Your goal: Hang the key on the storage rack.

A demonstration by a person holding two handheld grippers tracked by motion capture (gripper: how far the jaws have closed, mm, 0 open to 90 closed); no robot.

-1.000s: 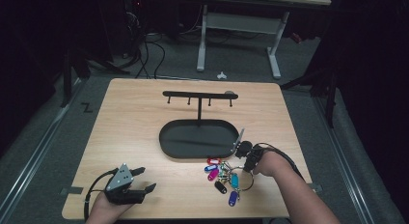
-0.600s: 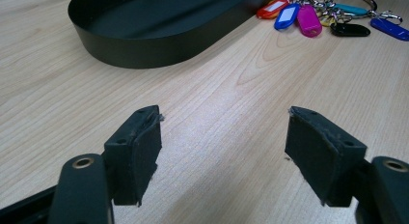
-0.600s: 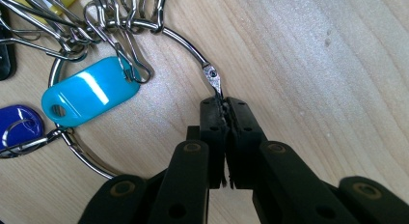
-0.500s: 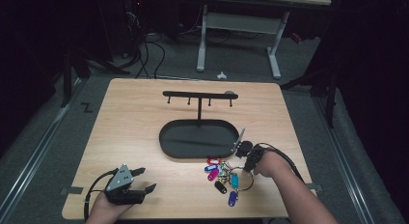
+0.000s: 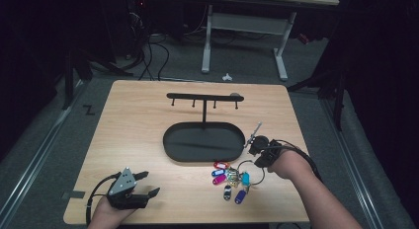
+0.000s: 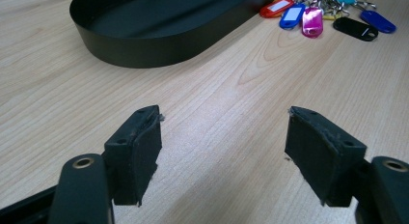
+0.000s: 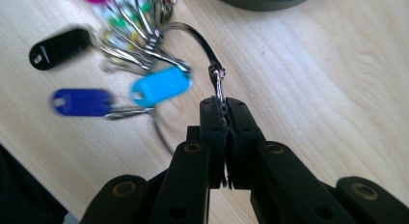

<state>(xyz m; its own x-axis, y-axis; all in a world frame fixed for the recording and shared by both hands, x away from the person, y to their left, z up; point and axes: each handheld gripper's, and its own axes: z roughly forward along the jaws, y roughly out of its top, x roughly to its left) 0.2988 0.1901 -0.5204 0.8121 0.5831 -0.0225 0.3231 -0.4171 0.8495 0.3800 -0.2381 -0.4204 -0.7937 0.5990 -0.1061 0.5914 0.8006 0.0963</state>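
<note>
Right gripper view shows your right gripper [image 7: 225, 104] jaws closed on the key bunch's [image 7: 144, 55] clip; the bunch trails left on the counter [image 7: 313, 89], rack [image 5: 203, 97] beyond. Left gripper [image 6: 222, 137] rests open, empty.

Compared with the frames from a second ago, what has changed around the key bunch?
The right gripper, fingers shut on the key bunch's clip, has lifted slightly, pulling the ring taut; the tags blur. The left gripper, open, the black oval tray and hook rack stayed put.
</note>
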